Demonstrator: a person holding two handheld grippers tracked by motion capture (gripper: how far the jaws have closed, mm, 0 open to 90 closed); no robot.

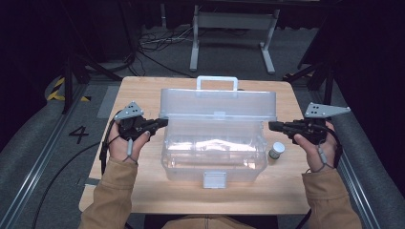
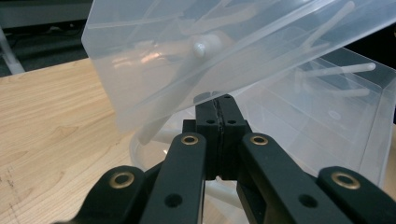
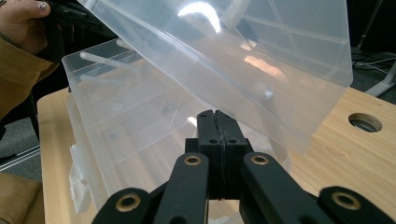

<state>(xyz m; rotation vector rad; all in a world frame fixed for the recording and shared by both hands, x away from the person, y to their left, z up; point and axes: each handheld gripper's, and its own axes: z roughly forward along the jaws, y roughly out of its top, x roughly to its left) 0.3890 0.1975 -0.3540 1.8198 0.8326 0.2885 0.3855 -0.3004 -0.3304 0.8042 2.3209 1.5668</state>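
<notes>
A: From above, your left gripper (image 1: pixel 160 123) is at the left end of the clear box (image 1: pixel 213 160), and your right gripper (image 1: pixel 273 126) at its right end. A small round jar (image 1: pixel 276 150) stands on the table (image 1: pixel 143 90) just beside the box.

B: And the jaws?

A: In both gripper views they are pressed together, nothing between them. Your left tips (image 2: pixel 220 100) are just under the edge of the lid (image 2: pixel 224 51); the plastic is smooth, see-through, with ribs.

obstacle: open clear box (image 1: pixel 213 148) mid-table | small jar (image 1: pixel 276 150) right | front edge free
</notes>
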